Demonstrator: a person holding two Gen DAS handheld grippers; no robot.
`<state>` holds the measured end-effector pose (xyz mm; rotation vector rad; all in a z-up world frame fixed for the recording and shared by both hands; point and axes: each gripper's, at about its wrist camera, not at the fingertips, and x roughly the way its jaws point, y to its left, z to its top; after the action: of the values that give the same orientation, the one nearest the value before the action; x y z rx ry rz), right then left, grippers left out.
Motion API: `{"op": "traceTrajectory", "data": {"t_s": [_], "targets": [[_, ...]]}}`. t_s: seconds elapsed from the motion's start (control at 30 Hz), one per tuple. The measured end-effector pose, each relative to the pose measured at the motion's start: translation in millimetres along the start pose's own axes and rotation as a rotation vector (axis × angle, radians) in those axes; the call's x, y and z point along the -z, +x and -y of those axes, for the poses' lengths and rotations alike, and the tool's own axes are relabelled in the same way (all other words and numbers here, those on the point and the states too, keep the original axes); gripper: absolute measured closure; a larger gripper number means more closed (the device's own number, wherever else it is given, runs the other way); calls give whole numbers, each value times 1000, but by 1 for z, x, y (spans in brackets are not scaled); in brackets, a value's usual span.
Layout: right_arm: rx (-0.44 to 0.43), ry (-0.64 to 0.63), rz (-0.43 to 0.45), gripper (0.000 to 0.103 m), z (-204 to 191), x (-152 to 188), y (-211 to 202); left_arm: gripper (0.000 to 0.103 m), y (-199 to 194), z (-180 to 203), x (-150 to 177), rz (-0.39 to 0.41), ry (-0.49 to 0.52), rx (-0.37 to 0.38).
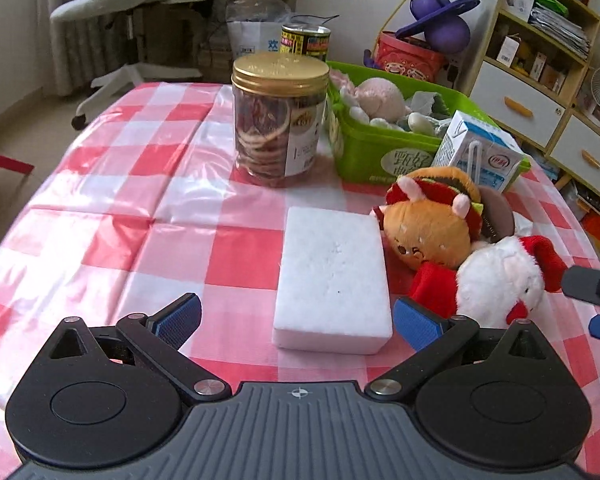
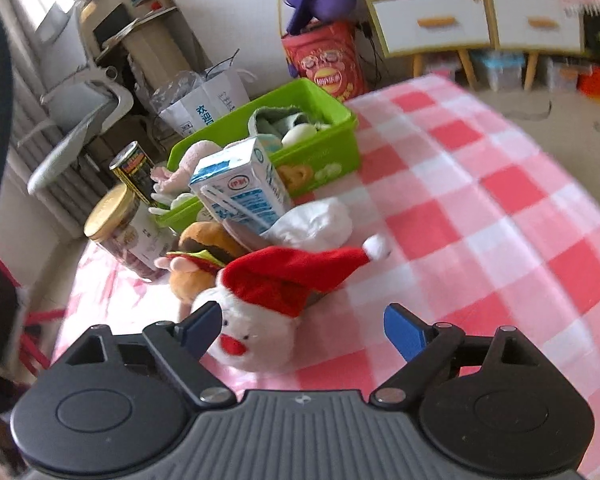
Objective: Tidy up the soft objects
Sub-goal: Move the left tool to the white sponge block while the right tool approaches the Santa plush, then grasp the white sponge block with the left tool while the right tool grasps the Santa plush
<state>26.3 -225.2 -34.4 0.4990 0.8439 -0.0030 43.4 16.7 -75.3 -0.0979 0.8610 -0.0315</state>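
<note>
A white foam block (image 1: 334,278) lies on the checked tablecloth. My left gripper (image 1: 298,322) is open, its jaws on either side of the block's near end. A burger plush (image 1: 432,220) and a white Santa plush (image 1: 500,280) lie right of the block. My right gripper (image 2: 302,332) is open around the Santa plush (image 2: 260,320), whose head sits by the left finger. The burger plush (image 2: 204,256) lies behind it. A green basket (image 1: 364,152) with several soft items stands at the back, also in the right wrist view (image 2: 312,152). The right gripper's fingertips (image 1: 592,284) show at the left view's right edge.
A gold-lidded jar (image 1: 278,120) and a can (image 1: 306,40) stand behind the block. A milk carton (image 1: 476,152) leans by the basket, also in the right wrist view (image 2: 240,188). A white cloth (image 2: 312,220) lies beside it. Chair, shelves and drawers surround the table.
</note>
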Motion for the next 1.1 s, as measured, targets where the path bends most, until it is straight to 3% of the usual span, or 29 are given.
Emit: {"op": "traceTrajectory", "data": {"t_s": [0.13, 0.57, 0.93, 1.1], "targets": [[-15, 69, 5, 37, -1, 2, 5, 5, 9, 4, 7, 2, 29, -14], [-71, 140, -4, 37, -5, 12, 29, 10, 15, 6, 14, 28, 41, 75], [-118, 221, -16, 42, 6, 11, 33, 27, 15, 9, 13, 28, 34, 126], [-127, 222, -32, 43, 5, 11, 36, 29, 16, 11, 13, 30, 46, 129]]}}
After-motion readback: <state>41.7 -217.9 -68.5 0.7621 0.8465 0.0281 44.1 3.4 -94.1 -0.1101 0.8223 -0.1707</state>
